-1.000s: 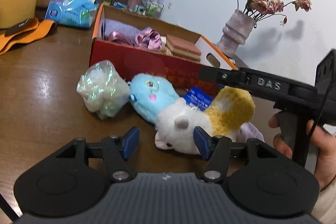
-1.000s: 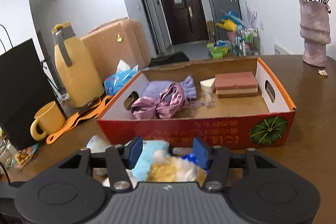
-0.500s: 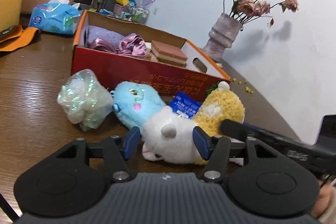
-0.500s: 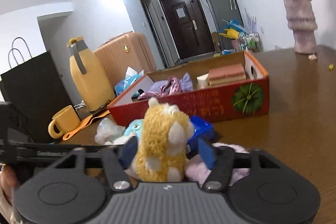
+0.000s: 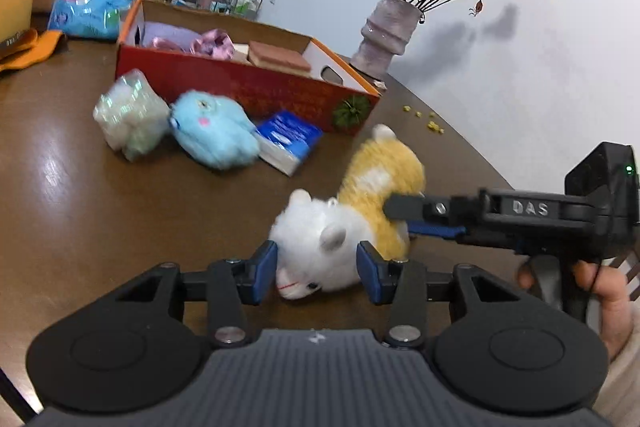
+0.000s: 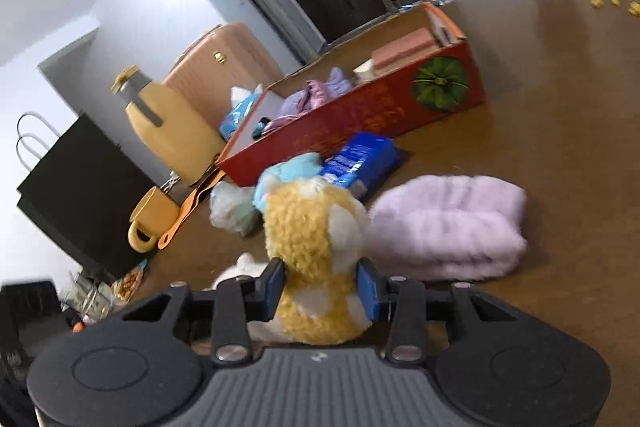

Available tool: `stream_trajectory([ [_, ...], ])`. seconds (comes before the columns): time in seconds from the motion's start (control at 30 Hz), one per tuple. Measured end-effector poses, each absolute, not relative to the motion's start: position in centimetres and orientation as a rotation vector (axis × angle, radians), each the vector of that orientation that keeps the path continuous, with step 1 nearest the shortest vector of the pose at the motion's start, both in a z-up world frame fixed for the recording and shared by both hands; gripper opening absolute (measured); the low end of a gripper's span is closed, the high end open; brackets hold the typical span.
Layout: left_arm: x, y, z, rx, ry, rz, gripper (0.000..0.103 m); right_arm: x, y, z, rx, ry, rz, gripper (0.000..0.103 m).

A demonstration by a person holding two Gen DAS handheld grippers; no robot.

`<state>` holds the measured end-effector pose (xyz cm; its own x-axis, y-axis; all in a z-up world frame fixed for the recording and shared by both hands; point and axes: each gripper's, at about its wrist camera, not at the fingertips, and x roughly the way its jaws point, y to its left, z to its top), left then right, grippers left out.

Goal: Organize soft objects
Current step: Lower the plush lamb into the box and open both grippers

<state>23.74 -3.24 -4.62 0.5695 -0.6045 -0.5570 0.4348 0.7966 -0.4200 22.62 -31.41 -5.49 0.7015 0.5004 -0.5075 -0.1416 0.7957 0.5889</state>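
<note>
A white and yellow plush toy (image 5: 352, 215) lies on the brown table. My right gripper (image 6: 320, 285) is shut on its yellow body (image 6: 316, 247); it reaches in from the right in the left wrist view (image 5: 404, 217). My left gripper (image 5: 316, 269) is open, its pads on either side of the toy's white head without pressing it. A blue plush (image 5: 216, 135), an iridescent wrapped bundle (image 5: 130, 113) and a blue packet (image 5: 290, 139) lie before the red box (image 5: 248, 87), which holds cloths and sponges. A folded lilac towel (image 6: 448, 223) lies right of the toy.
A vase of dried roses (image 5: 386, 31) stands behind the box near the table's far edge. A tissue pack (image 5: 86, 15), yellow jug (image 6: 168, 127), yellow mug (image 6: 150, 225) and black bag (image 6: 80, 195) stand to the left. Yellow crumbs (image 5: 434, 125) dot the table.
The right gripper has closed on the plush toy's yellow body and pulled it away from the blue plush and the box, toward me and to the right. The left gripper followed, staying open.
</note>
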Motion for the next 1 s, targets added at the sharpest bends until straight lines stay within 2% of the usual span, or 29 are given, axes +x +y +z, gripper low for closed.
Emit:
stream_trajectory([
  [0.13,24.1,-3.5,-4.5,-0.235,0.708,-0.567,0.058,22.2,-30.7,-6.0,0.494,0.642,0.386,0.049],
  [0.2,24.8,-3.5,-4.5,-0.252,0.712,-0.559,0.058,22.5,-30.4,-6.5,0.502,0.637,0.388,0.048],
  [0.27,25.4,-4.0,-4.8,-0.244,0.741,-0.564,0.05,22.7,-30.5,-6.8,0.52,0.622,0.398,0.047],
  [0.47,25.5,-3.6,-5.6,-0.294,0.757,-0.564,0.046,23.5,-30.5,-7.0,0.544,0.63,0.408,0.045],
  [0.53,25.6,-3.4,-5.2,-0.326,0.755,-0.556,0.044,23.3,-30.2,-6.2,0.524,0.622,0.407,0.042],
  [0.67,26.8,-3.2,-1.7,-0.351,0.648,-0.578,0.044,23.8,-30.6,-2.4,0.516,0.521,0.418,0.042],
  [0.77,30.4,-4.4,2.0,-0.336,0.575,-0.597,0.044,27.6,-32.1,1.2,0.501,0.477,0.417,0.042],
  [0.83,34.5,-6.2,3.5,-0.312,0.592,-0.597,0.044,31.5,-33.4,2.7,0.487,0.491,0.398,0.042],
  [1.0,45.1,-10.5,2.2,-0.318,0.735,-0.577,0.044,42.6,-36.3,1.8,0.5,0.66,0.29,0.041],
])
